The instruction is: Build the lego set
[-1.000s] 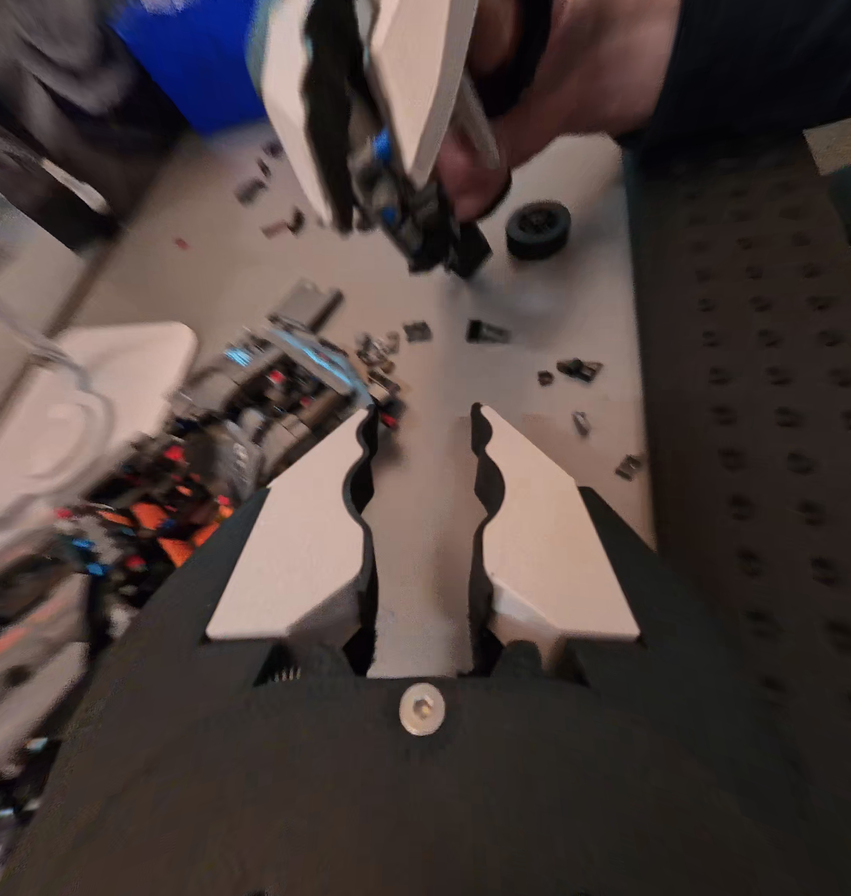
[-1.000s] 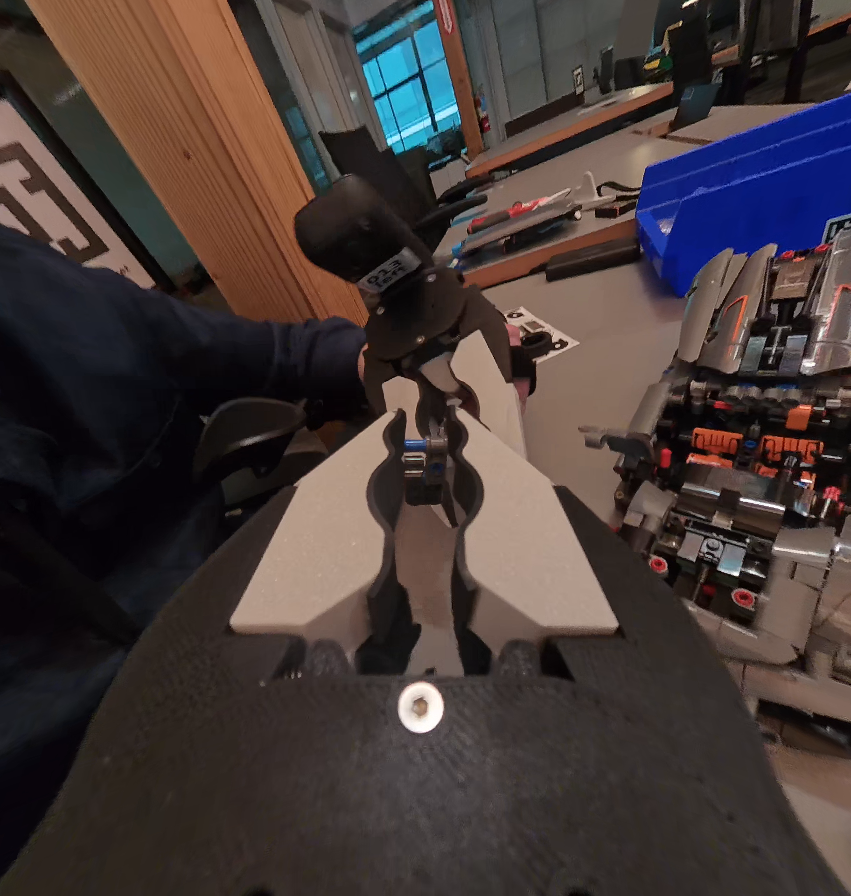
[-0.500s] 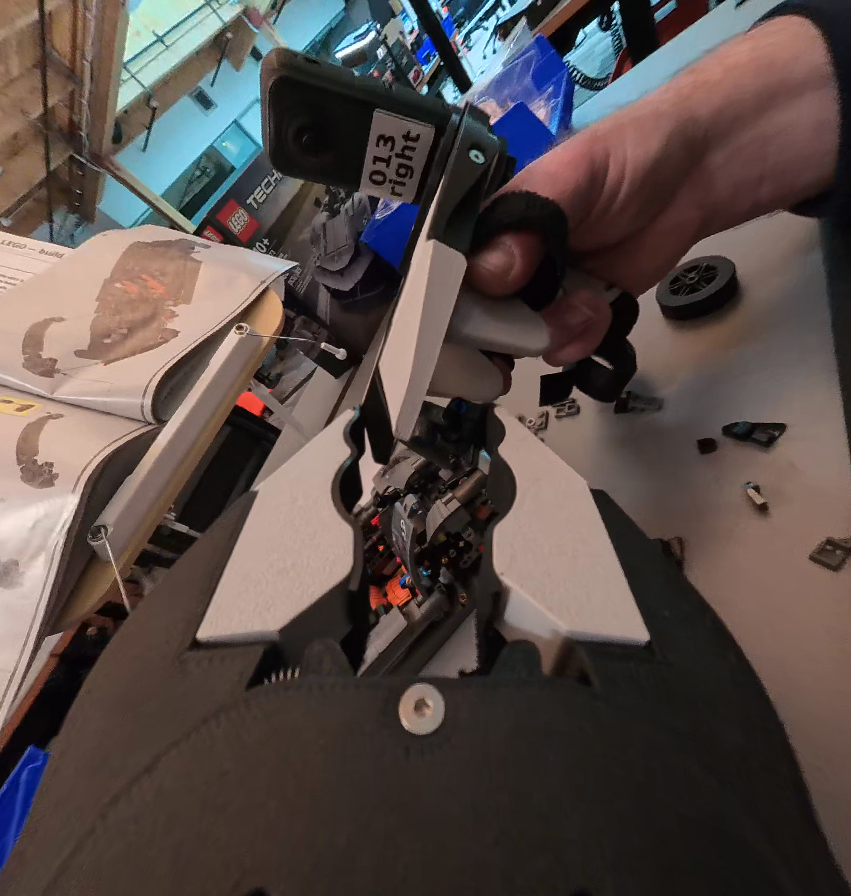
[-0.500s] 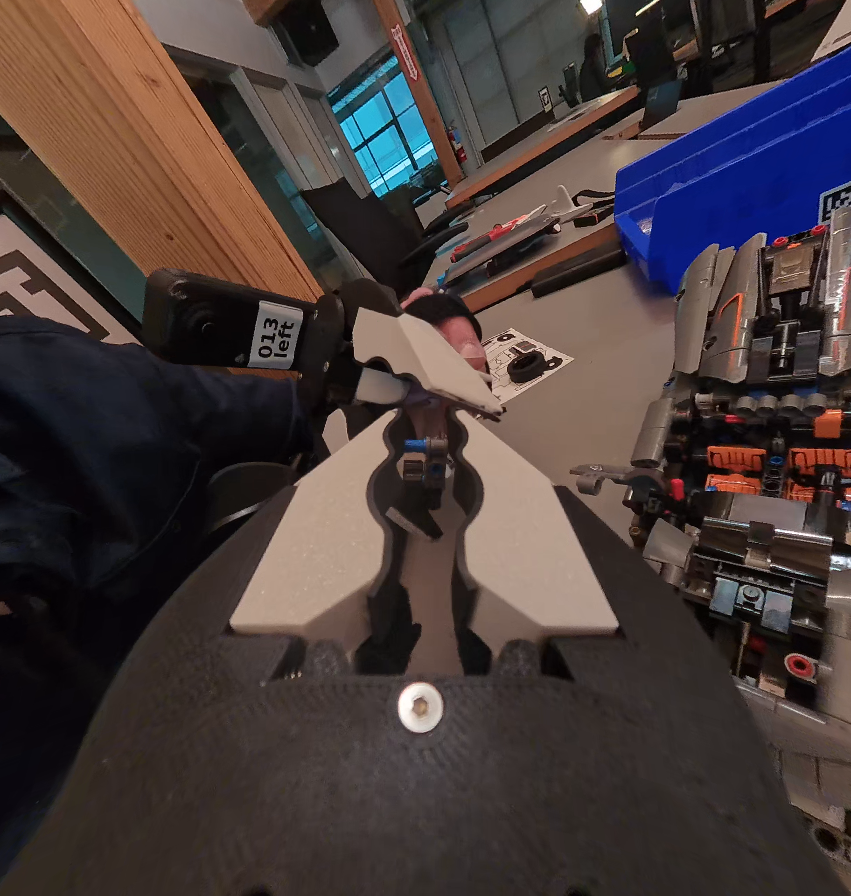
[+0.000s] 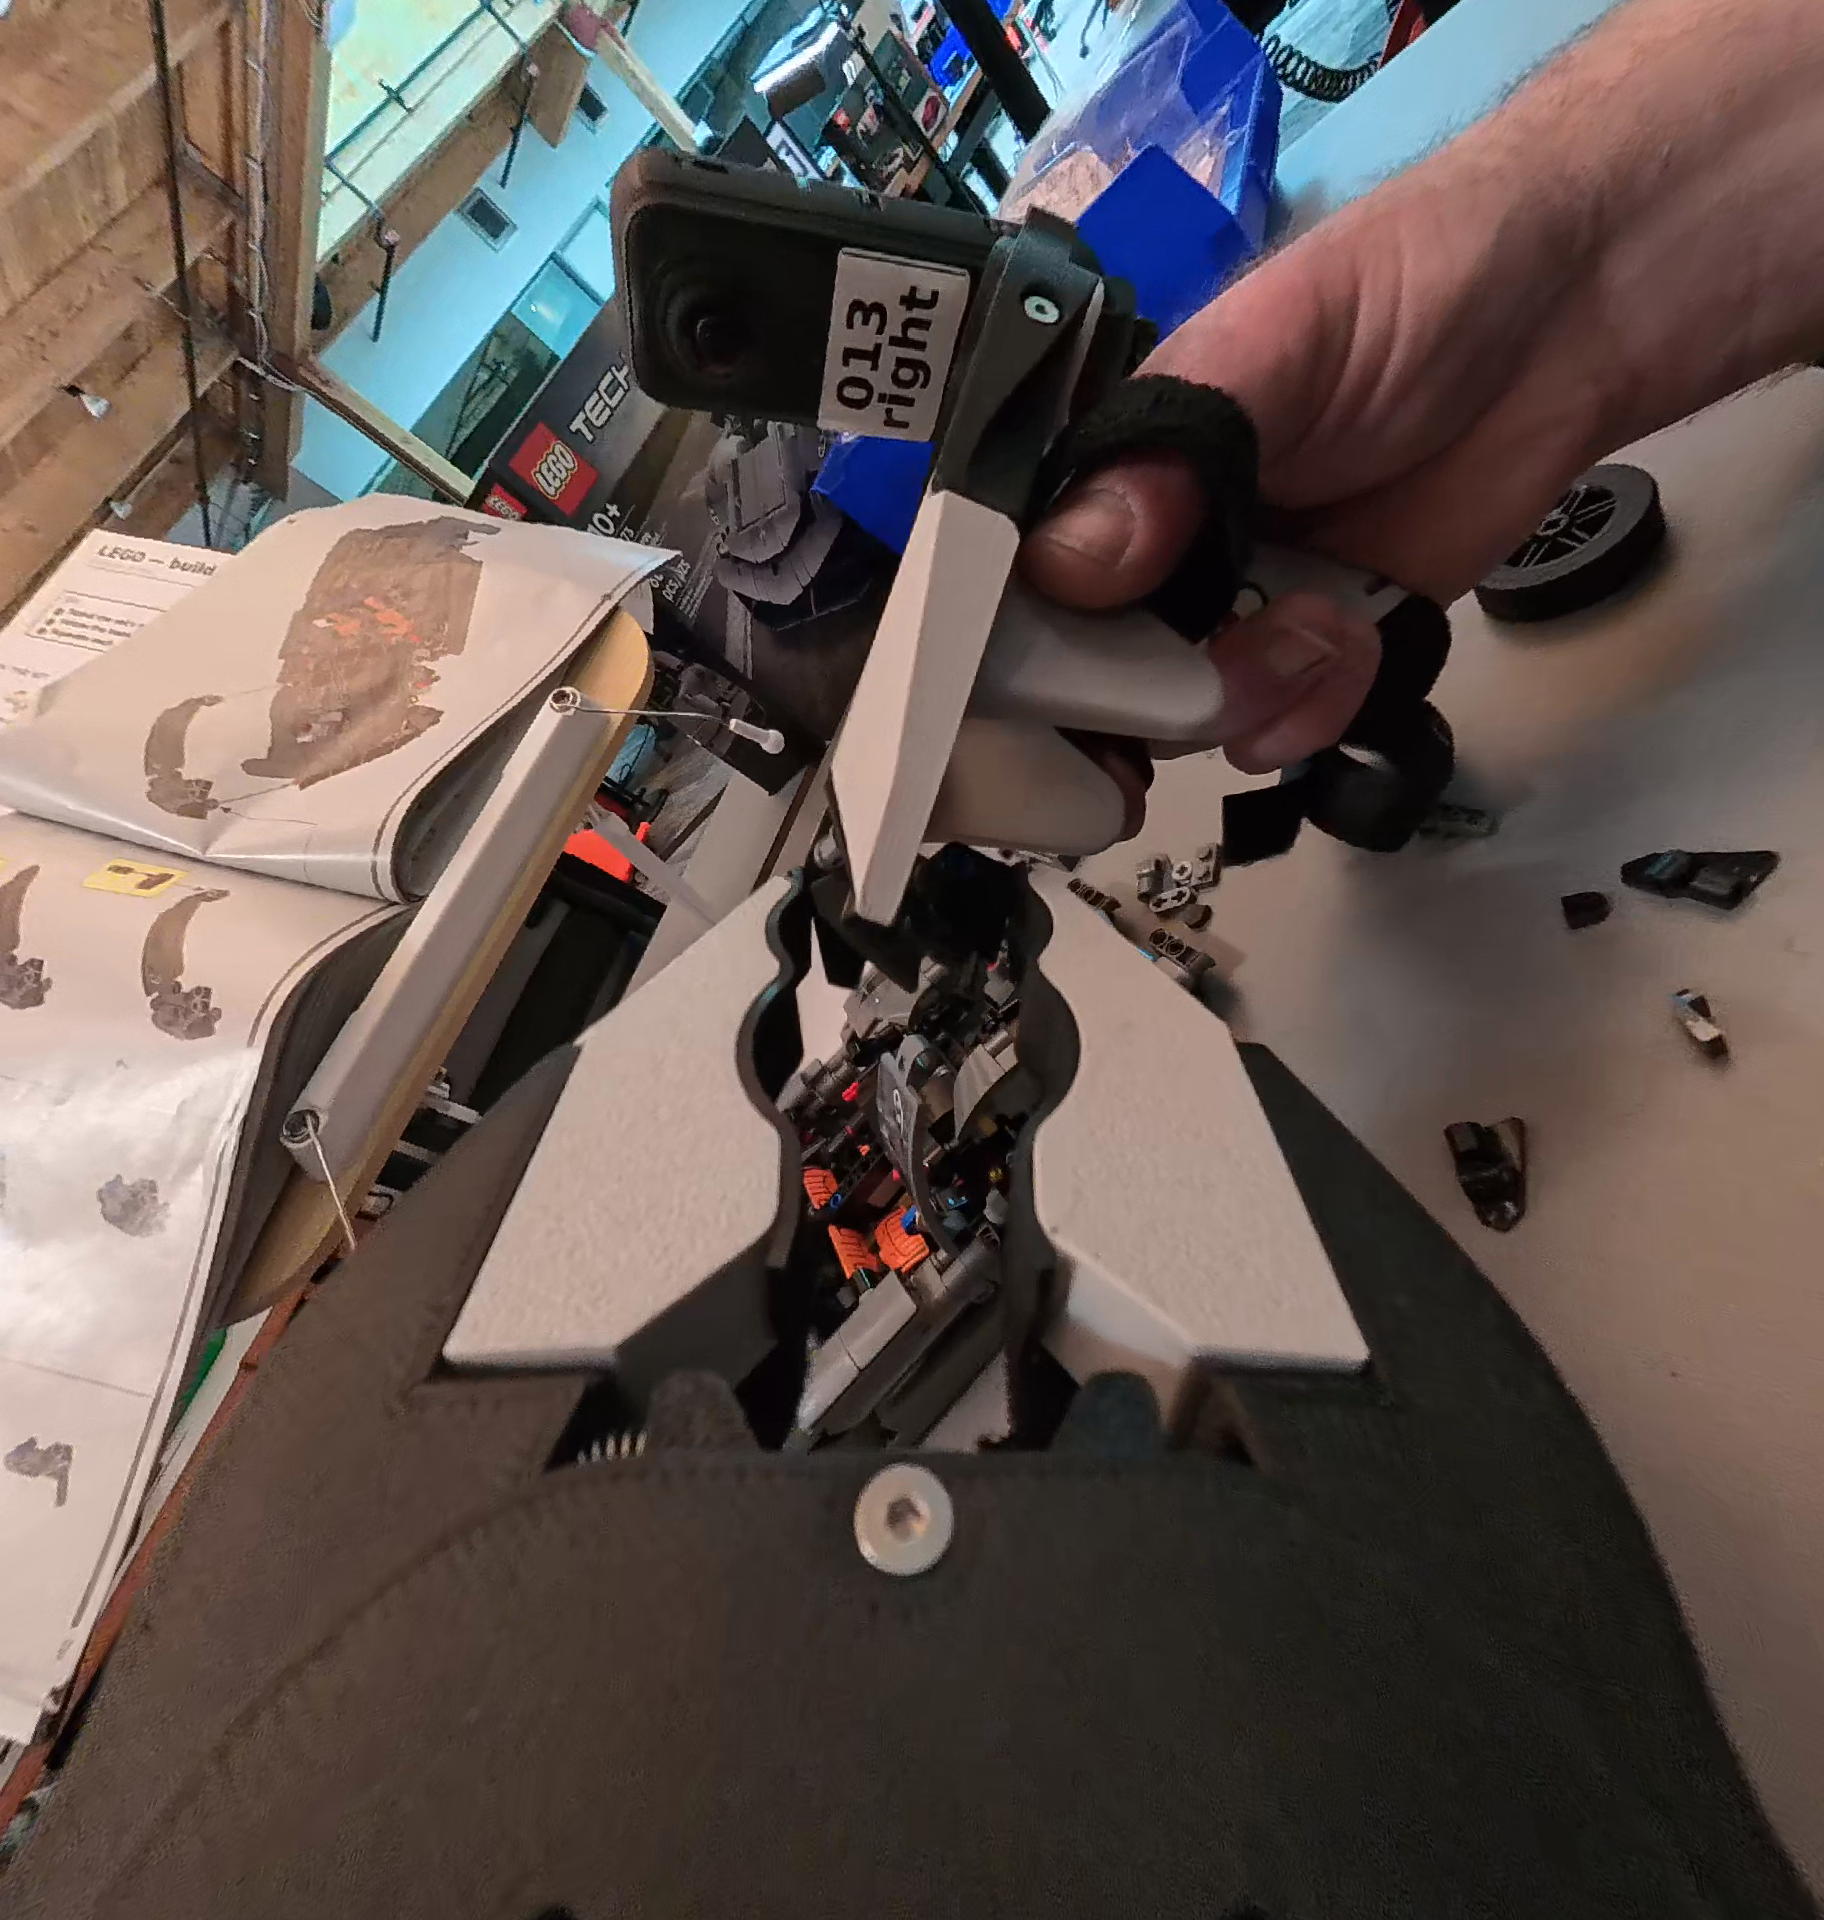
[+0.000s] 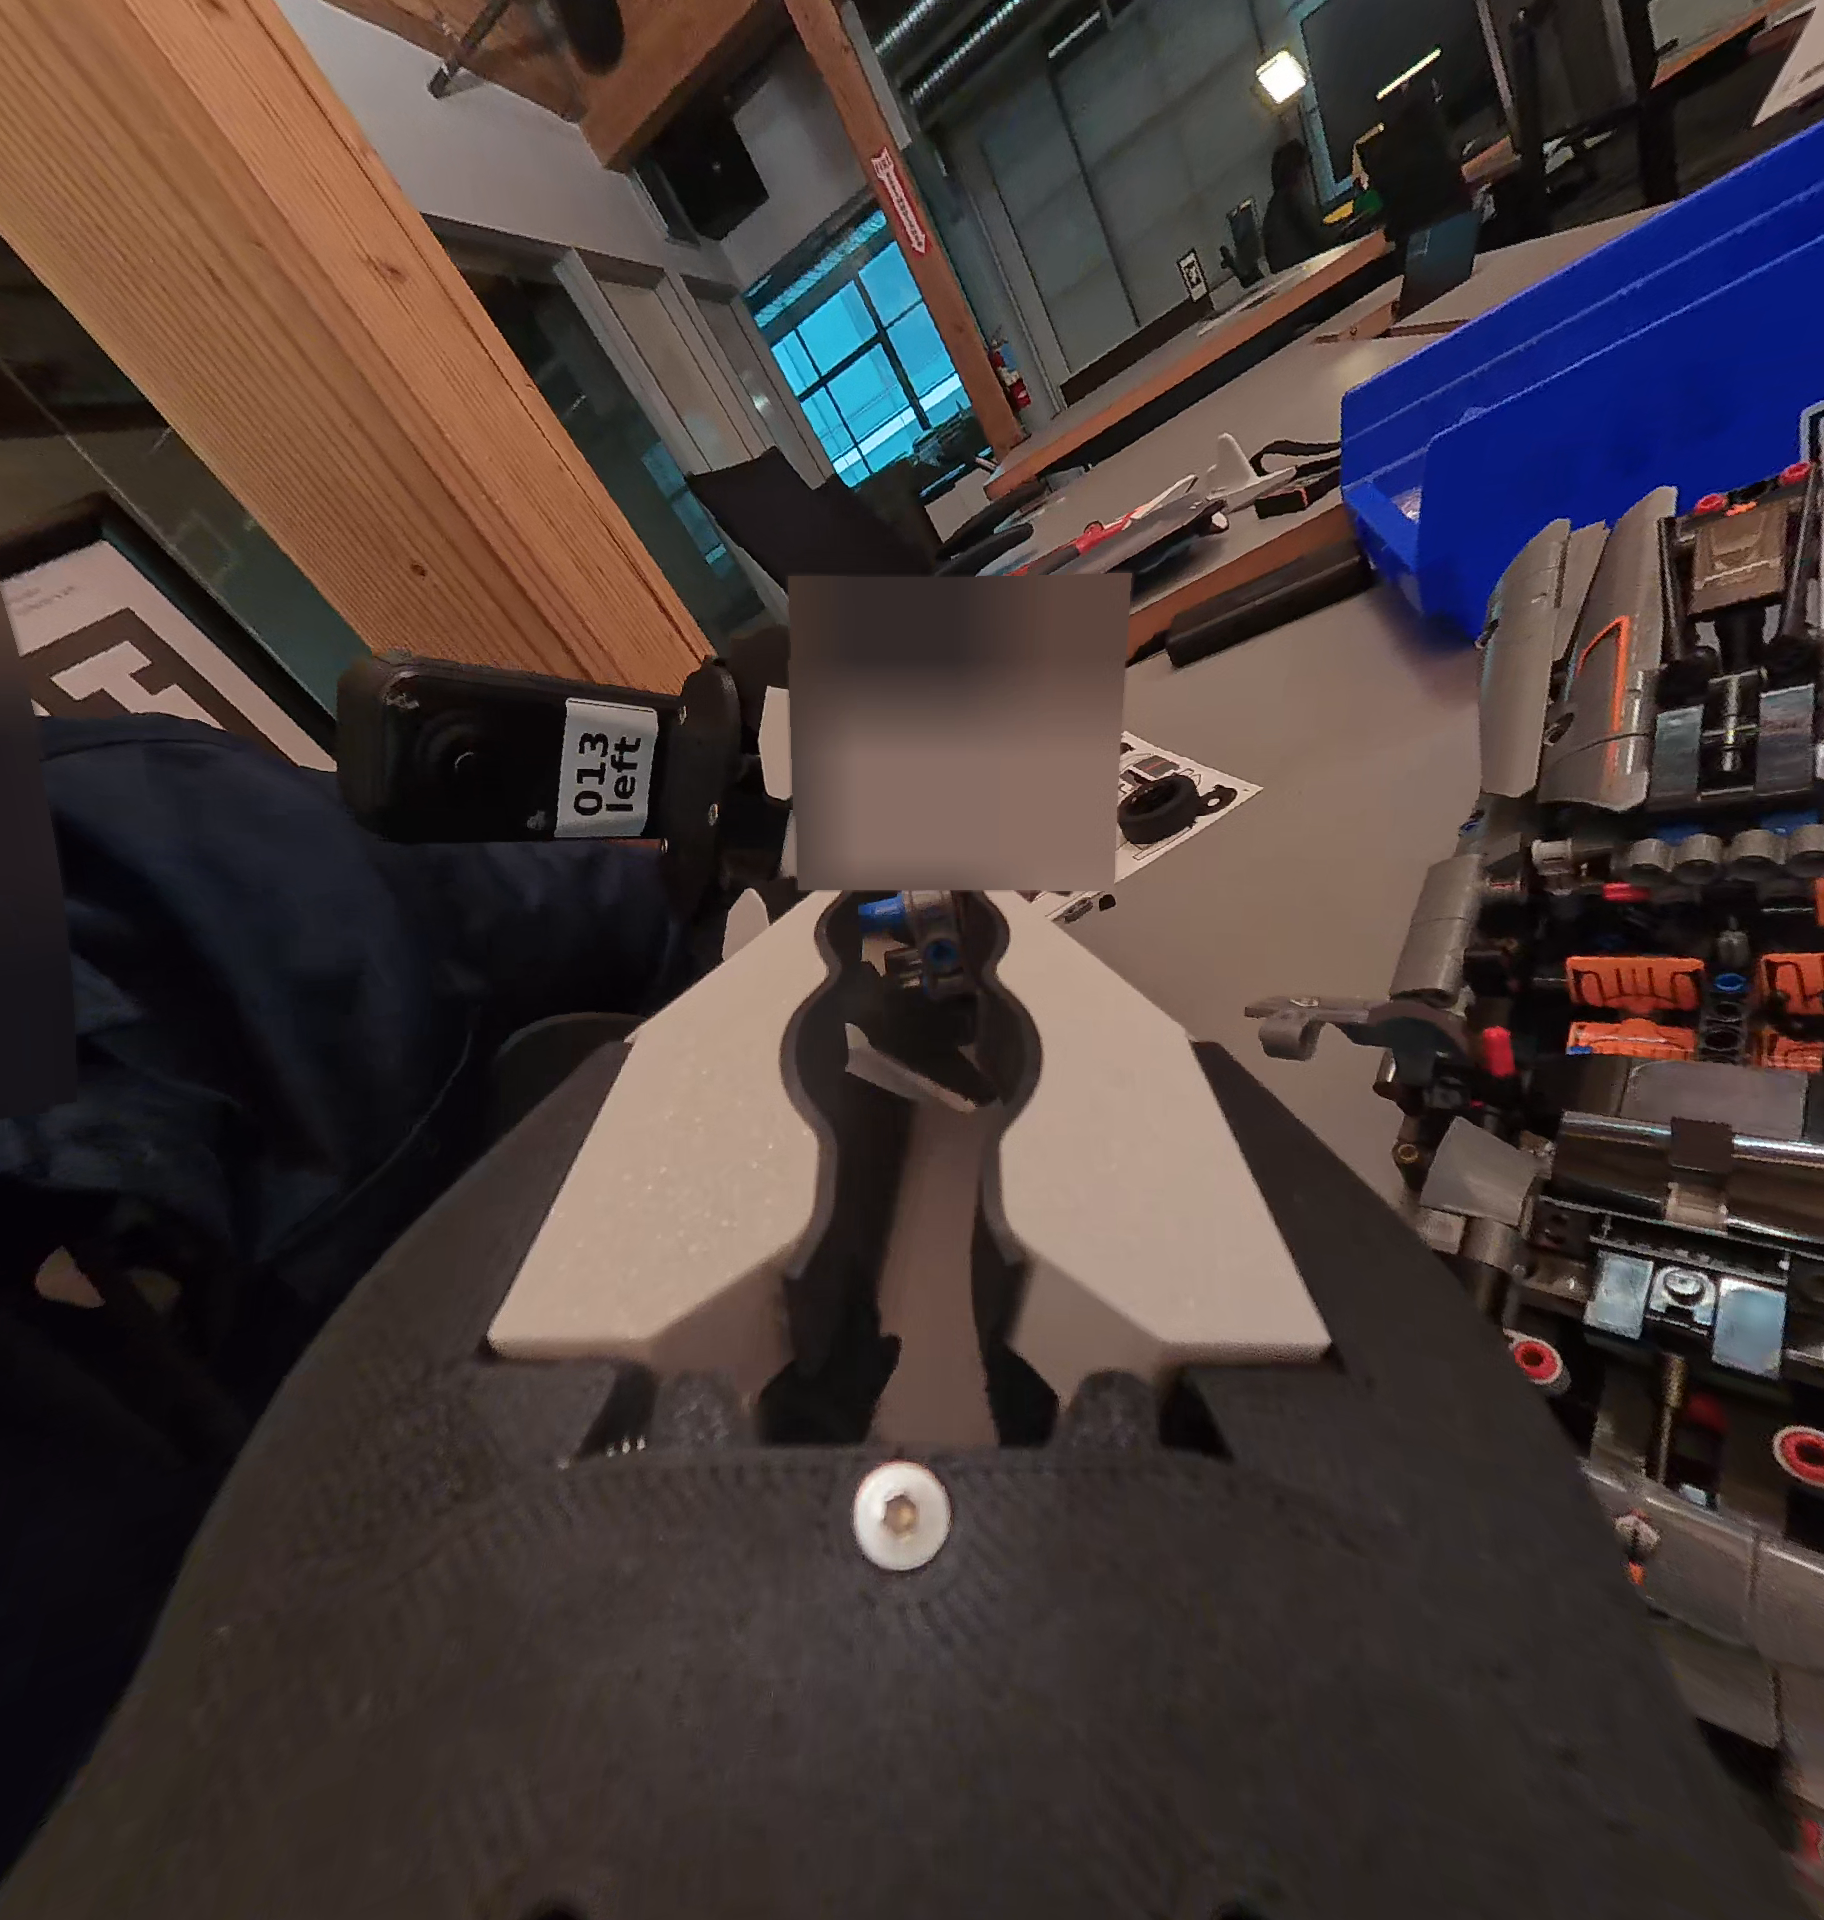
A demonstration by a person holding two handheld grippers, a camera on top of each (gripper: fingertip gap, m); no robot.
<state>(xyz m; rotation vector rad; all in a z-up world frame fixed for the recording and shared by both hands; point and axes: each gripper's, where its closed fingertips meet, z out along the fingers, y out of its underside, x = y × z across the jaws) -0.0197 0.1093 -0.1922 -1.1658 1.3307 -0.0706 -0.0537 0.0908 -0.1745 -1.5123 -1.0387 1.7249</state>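
My right gripper [image 6: 913,914] is shut on a small black lego assembly with a blue pin [image 6: 929,951], held in the air. In the left wrist view a hand holds this gripper, and its white finger [image 5: 918,707] points down from above, with the black assembly [image 5: 965,894] at its tip. My left gripper [image 5: 918,909] is open, with its tips on either side of that assembly. I cannot tell if they touch it. The large grey and orange lego car model [image 6: 1666,1039] sits on the table to the right and shows through the left gripper's gap [image 5: 918,1143].
An open instruction booklet [image 5: 160,935] lies on a stand at the left, in front of a lego box [image 5: 575,447]. A black wheel [image 5: 1573,540] and several loose small parts [image 5: 1697,878] lie on the grey table. A blue bin [image 6: 1614,436] stands behind the car. Only a small space, under 4 cm, lies between the two pairs of fingers.
My left gripper swung up from pointing at the table to face the right gripper and closed in on the held assembly. The right gripper kept its grip.
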